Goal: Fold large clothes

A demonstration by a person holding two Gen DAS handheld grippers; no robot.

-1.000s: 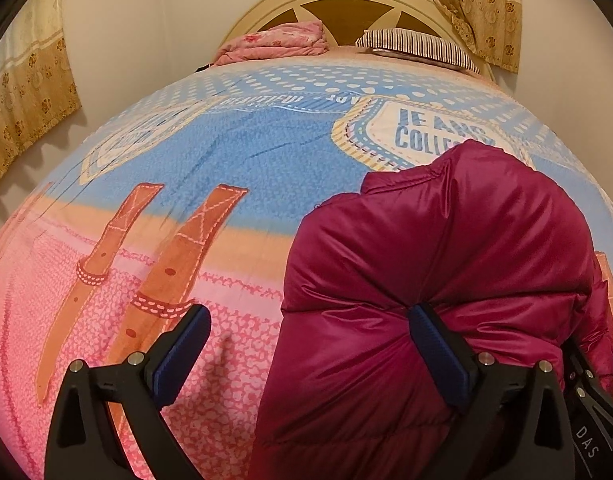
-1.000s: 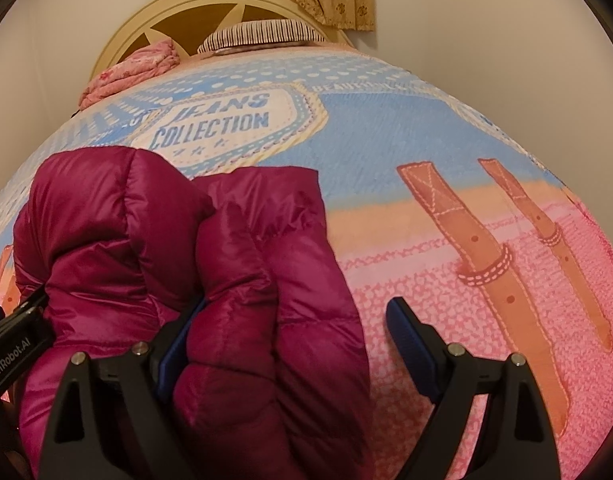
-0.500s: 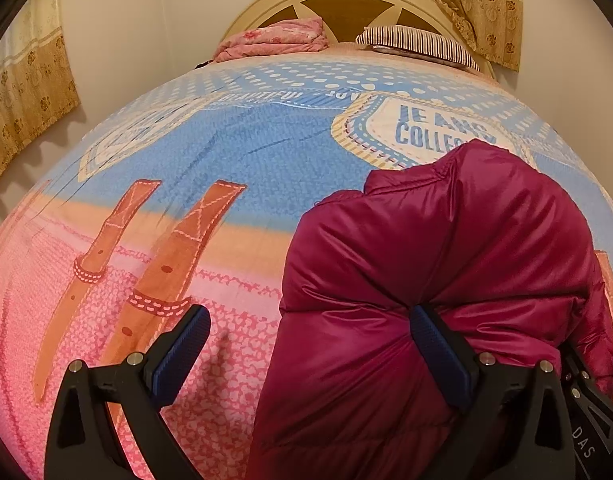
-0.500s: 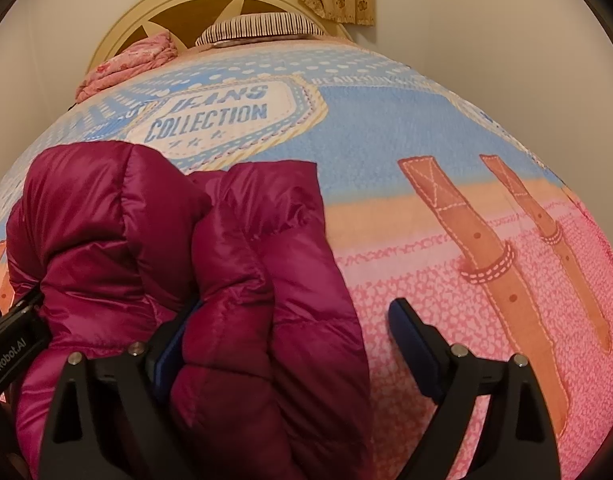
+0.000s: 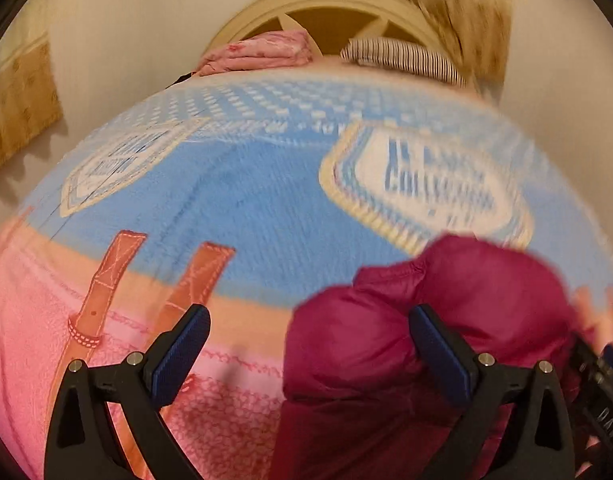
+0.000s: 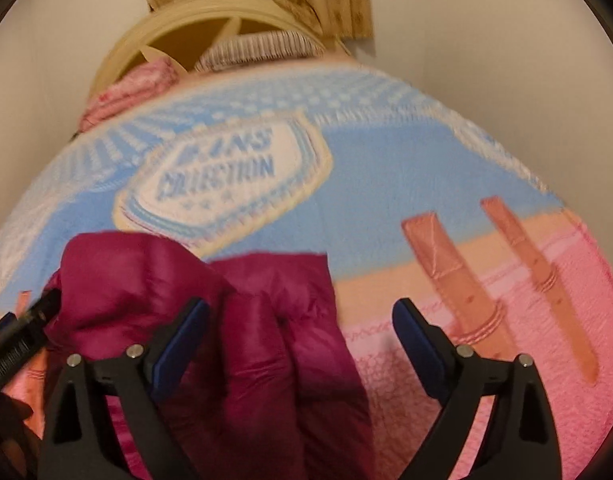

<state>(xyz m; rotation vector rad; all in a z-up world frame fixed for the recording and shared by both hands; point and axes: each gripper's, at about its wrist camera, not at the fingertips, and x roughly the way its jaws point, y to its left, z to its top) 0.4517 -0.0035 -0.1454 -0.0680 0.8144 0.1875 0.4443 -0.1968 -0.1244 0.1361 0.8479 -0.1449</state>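
Both views are smeared with motion blur, so fine detail is hard to read. The magenta puffer jacket sits bundled on the bedspread, near the foot of the bed, its puffy bulk rising between the two tools. The left gripper has its jaws wide apart, and its right-hand finger presses against the jacket's near edge; nothing is pinched. The right gripper is likewise spread open, its left-hand finger nudged into the padding while the other hangs over bare bedspread. In the right wrist view the jacket shows a squared corner lying on the printed badge side.

Judging by this, the step in hand looks like finding a fresh grip on the bundle's two near edges. To do it well, each tool should centre a single layer's hem between its pads before closing, since slick padded fabric tends to slip and spring back. Both should then lift together and lay the fold flat, pressing air out.
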